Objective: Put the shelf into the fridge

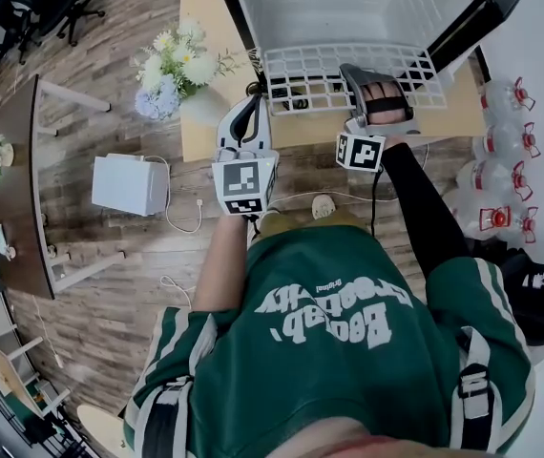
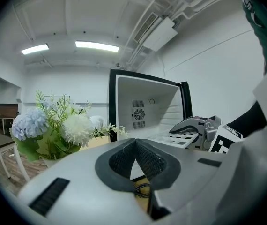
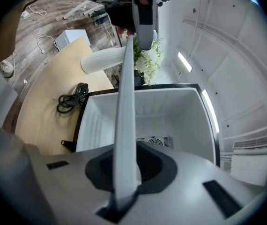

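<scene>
Treat shelf (image 1: 315, 74) as light, stiff, likely slick wire grid; grip outer rim, not thin bars. Locate at fridge (image 1: 348, 8) mouth, above tabletop (image 1: 205, 27). Observe right gripper (image 1: 360, 79) fingers pinched on near rim, left gripper (image 1: 251, 111) fingers closed together, empty, just left.

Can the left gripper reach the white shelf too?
Probably yes. The shelf lies just ahead and to the right of the left gripper, with nothing between them. The gripper's jaws are shut, though, so they'd need to open first.
</scene>
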### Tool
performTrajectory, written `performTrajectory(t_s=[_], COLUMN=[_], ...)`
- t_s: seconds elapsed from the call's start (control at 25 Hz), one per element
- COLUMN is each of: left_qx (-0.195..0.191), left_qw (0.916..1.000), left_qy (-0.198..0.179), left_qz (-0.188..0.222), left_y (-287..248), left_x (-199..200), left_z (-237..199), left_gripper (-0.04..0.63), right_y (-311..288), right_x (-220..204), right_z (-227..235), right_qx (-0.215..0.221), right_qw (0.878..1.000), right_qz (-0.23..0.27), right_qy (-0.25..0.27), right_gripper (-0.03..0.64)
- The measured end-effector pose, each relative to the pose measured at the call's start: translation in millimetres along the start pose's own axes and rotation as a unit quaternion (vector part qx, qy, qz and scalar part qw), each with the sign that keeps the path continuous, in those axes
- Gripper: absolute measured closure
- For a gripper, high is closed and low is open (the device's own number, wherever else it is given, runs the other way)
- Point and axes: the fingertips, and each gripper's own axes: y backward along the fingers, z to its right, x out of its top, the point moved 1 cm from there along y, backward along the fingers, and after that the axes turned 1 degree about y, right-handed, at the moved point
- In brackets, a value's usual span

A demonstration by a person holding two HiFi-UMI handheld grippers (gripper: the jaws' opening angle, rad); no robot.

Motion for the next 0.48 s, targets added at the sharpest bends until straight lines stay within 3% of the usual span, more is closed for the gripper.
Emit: performTrajectory(t_s=[0.48], left_qx=[-0.004], left_qw=[1.0000], left_qy=[-0.004], left_qz=[0.000], left_y=[-1], left_x=[2], left_z=[-5], left_gripper=[0.595], right_y=[-18], right_x=[6], right_z=[-22], right_qx=[-0.026], right_qw=[0.999], right_qz=[-0.017], right_qy=[0.027], right_gripper=[0.568])
